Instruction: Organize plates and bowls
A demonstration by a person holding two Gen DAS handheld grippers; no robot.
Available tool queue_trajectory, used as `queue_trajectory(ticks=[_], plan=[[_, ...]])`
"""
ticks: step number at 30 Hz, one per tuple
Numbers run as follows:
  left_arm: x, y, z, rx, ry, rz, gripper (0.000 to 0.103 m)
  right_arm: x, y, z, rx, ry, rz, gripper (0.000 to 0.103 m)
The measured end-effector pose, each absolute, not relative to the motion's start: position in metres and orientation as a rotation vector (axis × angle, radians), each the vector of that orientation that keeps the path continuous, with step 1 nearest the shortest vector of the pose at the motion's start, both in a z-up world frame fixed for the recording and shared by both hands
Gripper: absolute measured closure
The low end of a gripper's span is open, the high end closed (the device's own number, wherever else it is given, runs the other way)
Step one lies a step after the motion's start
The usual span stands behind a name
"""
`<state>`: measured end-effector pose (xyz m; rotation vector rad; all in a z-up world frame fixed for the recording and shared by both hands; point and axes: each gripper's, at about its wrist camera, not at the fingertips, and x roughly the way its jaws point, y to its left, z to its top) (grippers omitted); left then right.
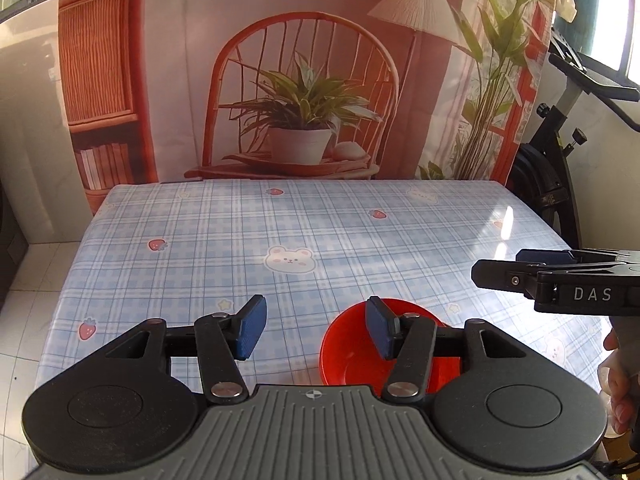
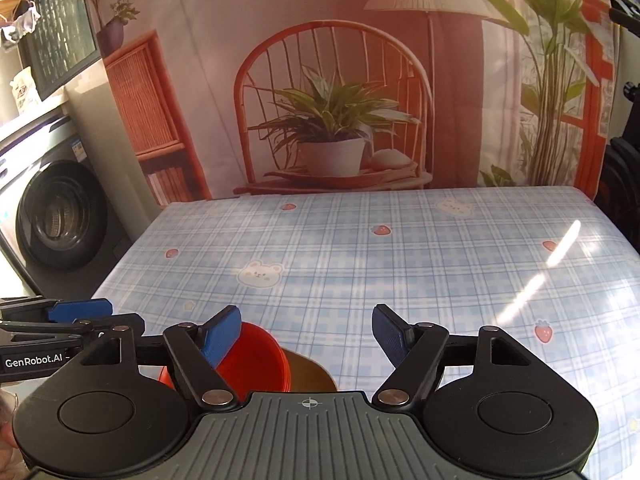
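- Table [image 1: 200, 232] fills the middle of the room, covered by a blue plaid cloth with bears and strawberries; sun glare streaks its right side.
- Left gripper [image 1: 316, 326] hangs above the near edge, jaws spread wide, nothing between the blue pads [image 1: 252, 330].
- Red bowl [image 1: 352, 356] sits on the cloth at the near edge, below and behind the left gripper's right-hand finger, which covers part of the rim; no contact visible.
- From the right wrist view the red bowl [image 2: 260, 356] looks like a nested stack, several rims showing along its side; count not clear.
- Brown dish [image 2: 310, 376] lies just beside the stack on its right, touching or nearly so; mostly hidden behind the gripper body.
- Right gripper [image 2: 306, 334] is likewise parted wide and empty, over the same near edge; its left pad overlaps the bowl's rim in view only.
- Each gripper shows in the other's view at the side, both level with each other.
- Hand [image 1: 618, 384] grips the right tool's handle, only fingers visible.
- Printed backdrop [image 1: 304, 80] hangs behind the table; washing machine [image 2: 52, 216] stands left.
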<state>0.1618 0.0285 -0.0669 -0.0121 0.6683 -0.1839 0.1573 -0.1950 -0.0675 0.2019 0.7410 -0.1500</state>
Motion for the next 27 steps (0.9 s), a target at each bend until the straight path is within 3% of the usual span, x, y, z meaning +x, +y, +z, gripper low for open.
queue_trajectory(ticks=[2, 5, 14, 27], plan=[[0.151, 0.025, -0.047, 0.006, 0.592, -0.162, 0.018, 0.153, -0.196, -0.051, 0.188, 0.713, -0.144, 0.013], [0.136, 0.018, -0.022, 0.034, 0.501, -0.087, 0.015, 0.149, -0.195, -0.026, 0.152, 0.674, -0.144, 0.0], [0.112, 0.005, 0.024, 0.046, 0.412, -0.049, 0.015, 0.128, -0.192, 0.04, 0.069, 0.543, -0.224, 0.0], [0.08, -0.002, 0.063, 0.068, 0.326, 0.035, 0.015, 0.098, -0.181, 0.078, 0.065, 0.462, -0.233, 0.0]])
